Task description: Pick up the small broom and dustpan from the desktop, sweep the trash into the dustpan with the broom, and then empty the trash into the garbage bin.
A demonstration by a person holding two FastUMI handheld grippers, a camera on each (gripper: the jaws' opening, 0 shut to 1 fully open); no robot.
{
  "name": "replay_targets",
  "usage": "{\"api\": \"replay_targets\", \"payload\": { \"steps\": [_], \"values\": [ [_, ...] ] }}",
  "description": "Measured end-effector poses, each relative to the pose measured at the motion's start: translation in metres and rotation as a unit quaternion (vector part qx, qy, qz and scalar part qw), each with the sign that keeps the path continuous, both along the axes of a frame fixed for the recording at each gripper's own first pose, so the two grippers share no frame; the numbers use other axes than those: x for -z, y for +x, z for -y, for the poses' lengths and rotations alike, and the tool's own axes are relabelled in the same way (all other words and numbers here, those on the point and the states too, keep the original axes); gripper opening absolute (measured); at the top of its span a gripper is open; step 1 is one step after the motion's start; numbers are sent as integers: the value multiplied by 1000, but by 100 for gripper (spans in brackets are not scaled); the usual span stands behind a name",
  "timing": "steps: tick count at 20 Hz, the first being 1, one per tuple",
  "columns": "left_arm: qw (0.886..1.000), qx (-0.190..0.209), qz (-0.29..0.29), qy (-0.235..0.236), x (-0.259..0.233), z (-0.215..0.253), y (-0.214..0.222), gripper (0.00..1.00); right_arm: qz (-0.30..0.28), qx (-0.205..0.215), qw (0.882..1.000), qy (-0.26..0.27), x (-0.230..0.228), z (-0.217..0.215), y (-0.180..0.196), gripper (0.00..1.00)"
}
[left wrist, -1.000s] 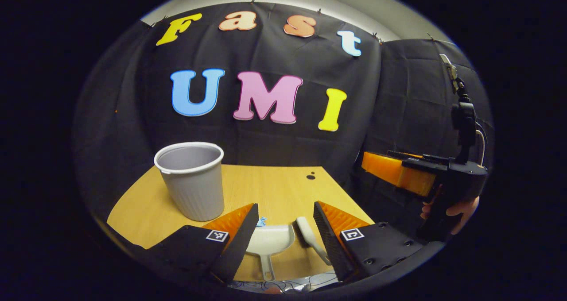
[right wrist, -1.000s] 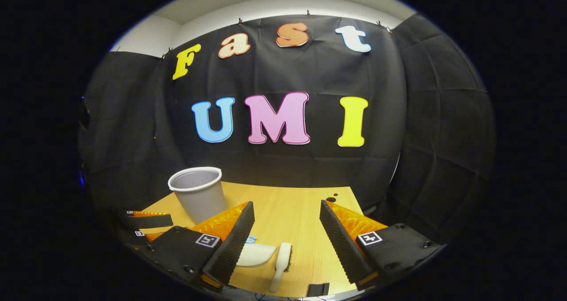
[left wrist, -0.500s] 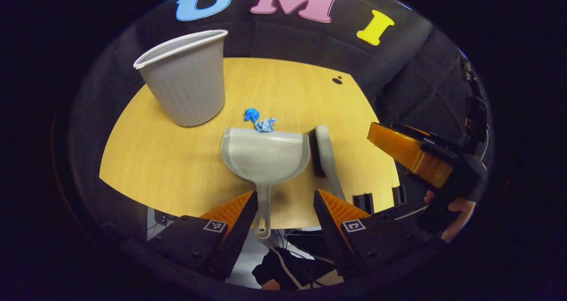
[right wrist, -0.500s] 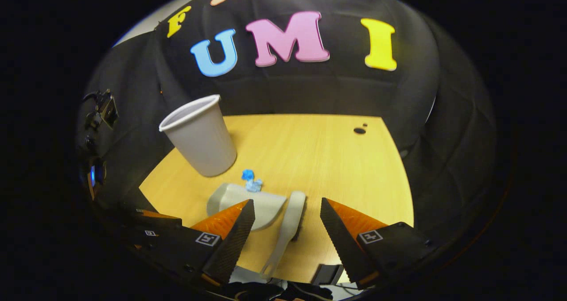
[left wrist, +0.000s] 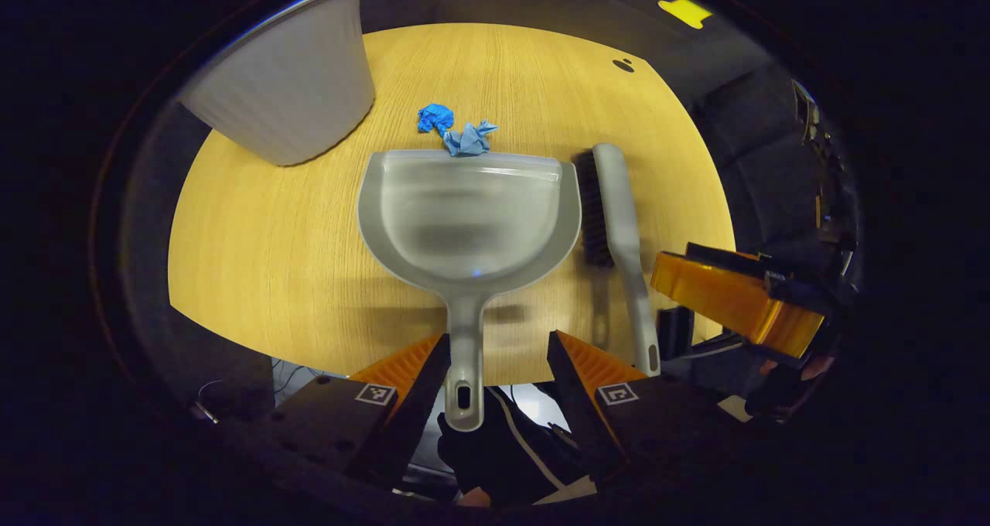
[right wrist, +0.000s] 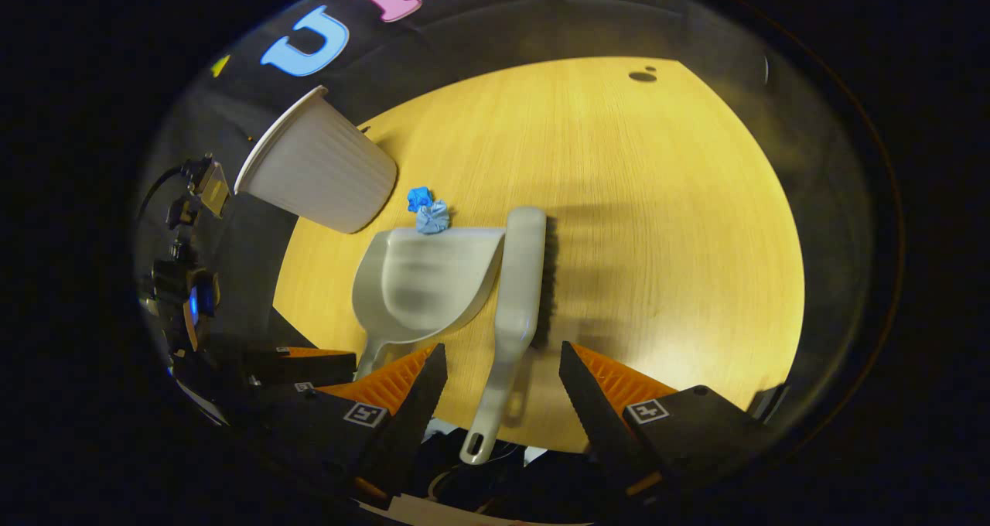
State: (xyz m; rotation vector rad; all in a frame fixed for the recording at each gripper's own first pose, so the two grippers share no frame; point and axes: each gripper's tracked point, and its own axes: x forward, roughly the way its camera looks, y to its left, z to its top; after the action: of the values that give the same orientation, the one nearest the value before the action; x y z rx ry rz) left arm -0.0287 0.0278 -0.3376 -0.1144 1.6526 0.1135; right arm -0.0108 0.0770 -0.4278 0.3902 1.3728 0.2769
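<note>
On the counter [left wrist: 255,232] stand the bin [left wrist: 286,97] at the far left, the dustpan [left wrist: 468,216] mid-front, the broom [left wrist: 615,224] just to its right, and blue trash [left wrist: 456,131] at the pan's far lip. The left gripper [left wrist: 495,356] has jaws wide astride the pan handle; its view alone catches the right gripper's side. The right gripper [right wrist: 501,371], jaws wide, straddles the broom handle, bristles facing right.

Dustpan [left wrist: 468,216] mid-desktop [left wrist: 255,255], broom [left wrist: 615,216] just right, trash [left wrist: 456,133] at its far lip, bin [left wrist: 290,97] beyond-left.
</note>
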Motion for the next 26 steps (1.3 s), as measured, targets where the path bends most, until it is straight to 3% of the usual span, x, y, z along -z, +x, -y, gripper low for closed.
{"api": "replay_targets", "payload": {
  "steps": [3, 6, 10, 13, 16, 17, 18, 19, 20, 21, 22, 25, 26],
  "values": [
    [1000, 1, -17, -7, 10, -4, 9, 77, -15, -15, 999, -46, 17, 1, -9, 96],
    [998, -6, -53, -17, 23, -7, 6, 77, -31, -6, 997, -64, 21, -7, -13, 96],
    [998, 9, -57, -5, 40, -14, 22, 77, -58, -10, 994, -90, 32, -14, -18, 96],
    [998, -18, -66, -12, 51, -12, 27, 77, -86, 0, 991, -107, 43, -19, -16, 96],
    [998, -20, -64, -15, 62, -16, 27, 76, -107, 8, 986, -127, 59, -17, -9, 96],
    [998, -16, -64, -13, 64, -18, 27, 76, -119, 9, 984, -131, 63, -18, -12, 86],
    [998, -15, -63, -12, 67, -20, 27, 76, -125, 10, 983, -134, 66, -18, -12, 86],
    [998, -21, -65, -9, 71, -21, 28, 76, -127, 9, 982, -140, 71, -17, -11, 96],
    [997, -27, -68, -7, 71, -25, 30, 77, -132, 13, 982, -133, 73, -19, -6, 86],
    [997, -32, -70, -8, 71, -26, 33, 77, -137, 15, 981, -133, 76, -21, -6, 84],
    [997, -36, -68, -9, 70, -28, 39, 76, -138, 17, 981, -139, 80, -20, -3, 92],
    [998, -35, -57, 2, 76, -29, 48, 77, -148, 7, 977, -154, 89, -13, -2, 93],
    [998, -32, -59, 4, 78, -27, 48, 77, -154, 6, 976, -153, 89, -13, -6, 84]
  ]
}}
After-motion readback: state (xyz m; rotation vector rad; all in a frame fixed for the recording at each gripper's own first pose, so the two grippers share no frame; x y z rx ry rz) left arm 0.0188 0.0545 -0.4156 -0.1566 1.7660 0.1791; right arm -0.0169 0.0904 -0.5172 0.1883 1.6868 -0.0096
